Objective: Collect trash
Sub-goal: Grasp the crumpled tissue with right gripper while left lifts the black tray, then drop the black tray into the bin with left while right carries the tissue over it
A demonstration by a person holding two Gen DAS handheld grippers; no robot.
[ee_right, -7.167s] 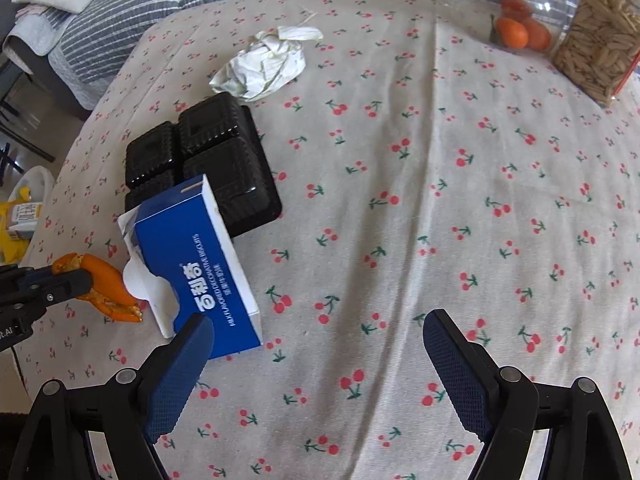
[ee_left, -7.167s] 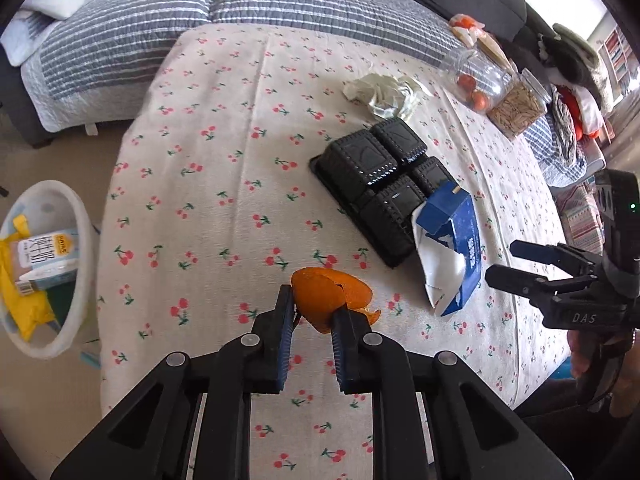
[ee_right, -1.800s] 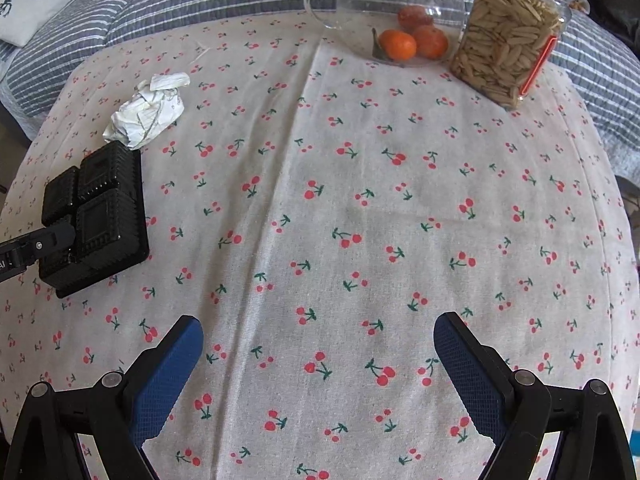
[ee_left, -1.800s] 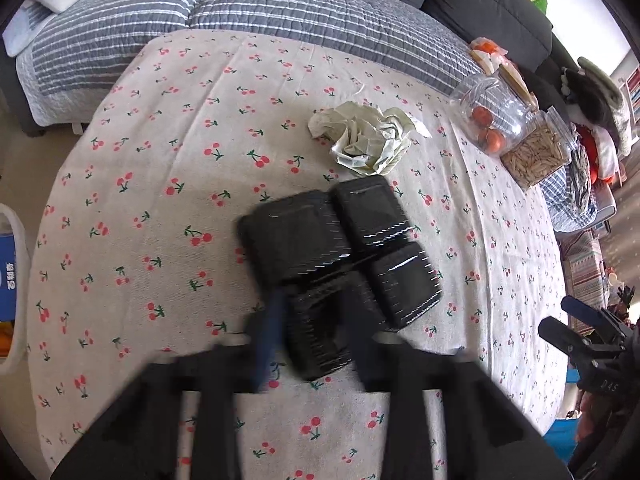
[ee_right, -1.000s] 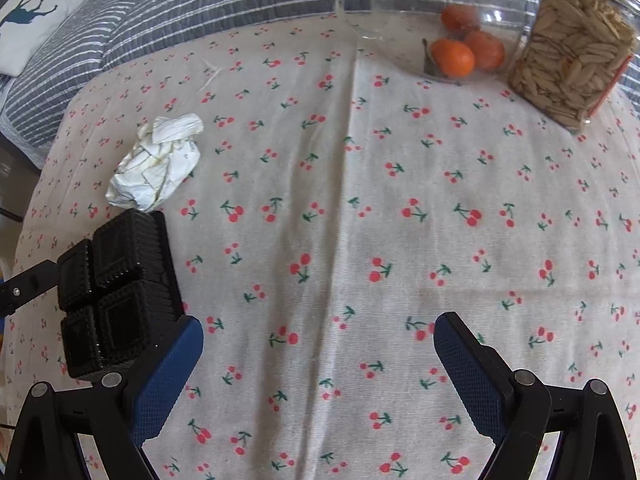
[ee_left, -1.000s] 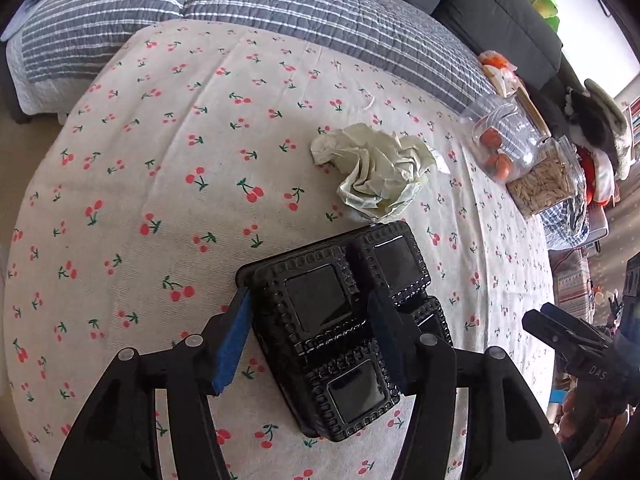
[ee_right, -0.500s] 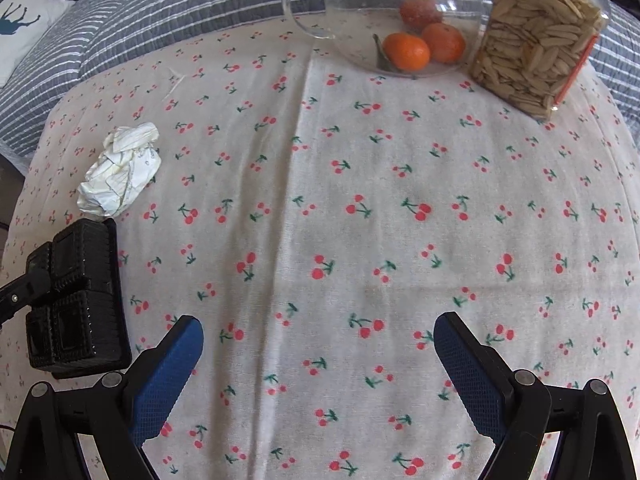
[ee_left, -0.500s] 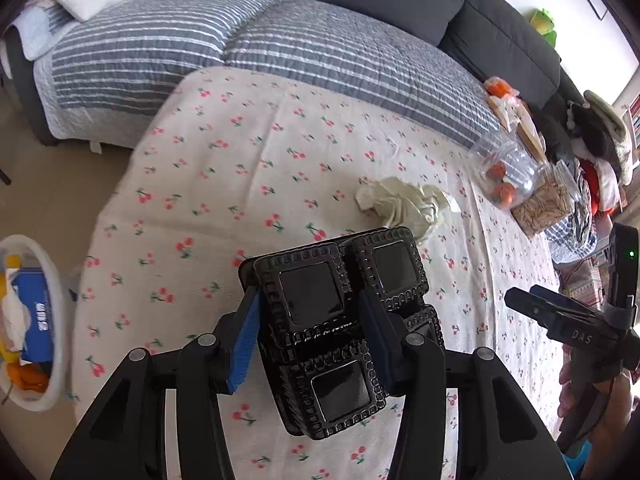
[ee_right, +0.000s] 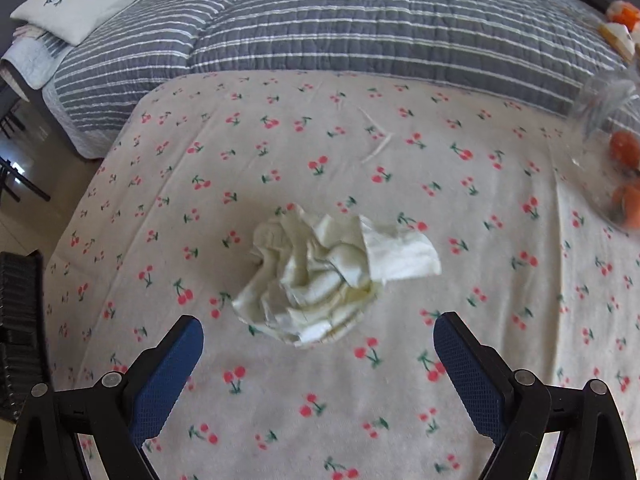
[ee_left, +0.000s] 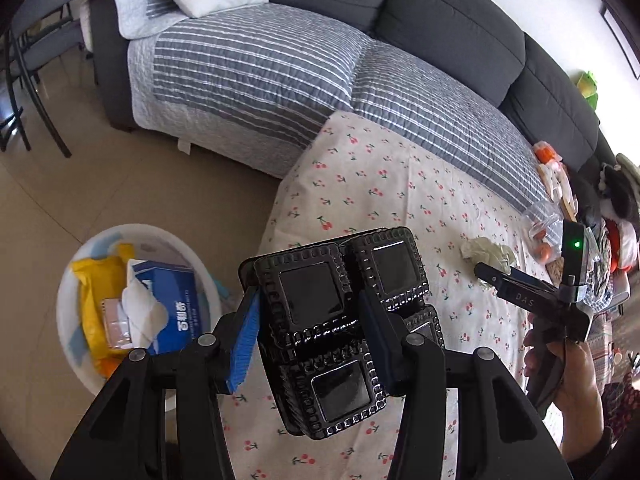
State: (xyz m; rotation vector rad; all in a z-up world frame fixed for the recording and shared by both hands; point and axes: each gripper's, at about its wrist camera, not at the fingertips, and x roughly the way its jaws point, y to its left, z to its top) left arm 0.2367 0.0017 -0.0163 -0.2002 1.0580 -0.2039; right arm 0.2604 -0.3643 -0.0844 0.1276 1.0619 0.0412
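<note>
Above the table's near-left edge, the left gripper (ee_left: 308, 340) is clamped on one black four-cell tray (ee_left: 340, 320), lifted, with the white bin (ee_left: 76, 340) on the floor to its left. That bin already holds one blue tissue box (ee_left: 176, 312) and what looks like yellow packaging. One crumpled paper (ee_right: 332, 276) remains on the cloth, just beyond the right gripper (ee_right: 318, 372), whose jaws stand wide apart.

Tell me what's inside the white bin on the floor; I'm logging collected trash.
In the white bin: a blue tissue box with white tissue spilling out, a yellow packet, something orange low down. Anything beneath them is covered.
</note>
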